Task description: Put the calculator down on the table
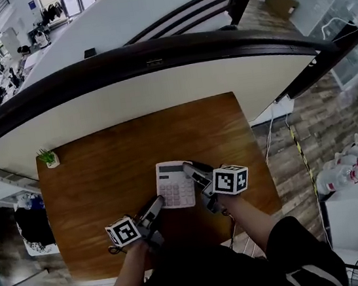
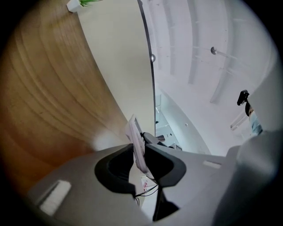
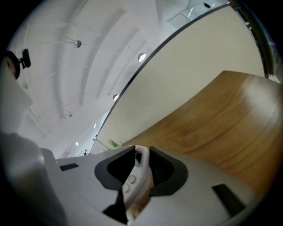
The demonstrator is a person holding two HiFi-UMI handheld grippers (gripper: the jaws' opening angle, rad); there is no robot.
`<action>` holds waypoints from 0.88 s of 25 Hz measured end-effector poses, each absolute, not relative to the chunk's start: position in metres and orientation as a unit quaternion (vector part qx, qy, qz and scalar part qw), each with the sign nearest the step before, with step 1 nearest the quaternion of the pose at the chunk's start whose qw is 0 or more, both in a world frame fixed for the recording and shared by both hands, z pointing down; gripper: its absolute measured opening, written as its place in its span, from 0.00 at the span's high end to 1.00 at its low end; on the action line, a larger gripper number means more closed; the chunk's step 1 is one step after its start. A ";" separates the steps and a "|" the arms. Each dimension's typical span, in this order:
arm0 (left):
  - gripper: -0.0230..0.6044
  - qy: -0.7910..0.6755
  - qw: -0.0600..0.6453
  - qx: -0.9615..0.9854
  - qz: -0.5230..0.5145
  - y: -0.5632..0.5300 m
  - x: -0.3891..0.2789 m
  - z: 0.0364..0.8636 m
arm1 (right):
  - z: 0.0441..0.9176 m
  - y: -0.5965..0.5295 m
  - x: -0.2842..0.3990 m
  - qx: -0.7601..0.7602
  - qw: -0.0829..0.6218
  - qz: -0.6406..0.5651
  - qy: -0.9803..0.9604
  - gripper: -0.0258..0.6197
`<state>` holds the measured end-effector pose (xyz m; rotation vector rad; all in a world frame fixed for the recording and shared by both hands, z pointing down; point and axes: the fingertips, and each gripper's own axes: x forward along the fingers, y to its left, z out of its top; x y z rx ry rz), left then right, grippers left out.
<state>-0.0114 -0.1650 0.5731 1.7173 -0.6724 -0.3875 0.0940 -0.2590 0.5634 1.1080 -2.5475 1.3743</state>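
Head view: the white calculator sits over the near middle of the brown wooden table, keys up and display end away from you, carried between both of your tools. Whether its underside touches the wood cannot be told.

Left gripper view: your left gripper is clamped on the calculator, which shows edge-on as a thin pale slab between the two dark pads, with both pads pressed to it. In the head view this tool meets the calculator at its near left corner, and its marker cube lies close to the table's near edge.

Right gripper view: your right gripper is likewise closed on the calculator. The rounded white casing and two round keys show between the pads. In the head view it grips the right-hand edge near the display end, with its marker cube just right of the calculator.

A small green plant in a white pot stands at the far left corner of the table, well apart from the calculator. A cream partition with a dark rail runs behind the table
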 end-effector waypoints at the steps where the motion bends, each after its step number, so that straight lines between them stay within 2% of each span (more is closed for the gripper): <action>1: 0.83 -0.293 0.585 0.737 -0.170 -0.173 -0.009 0.574 | 0.565 -0.267 0.096 0.356 0.026 0.441 -0.824 0.85; 12: 0.85 -0.347 0.543 0.738 -0.198 -0.257 0.008 0.588 | 0.590 -0.349 0.116 0.364 0.076 0.400 -0.838 0.83; 22: 0.85 -0.412 0.507 0.748 -0.111 -0.312 0.024 0.612 | 0.601 -0.414 0.121 0.381 0.089 0.364 -0.845 0.82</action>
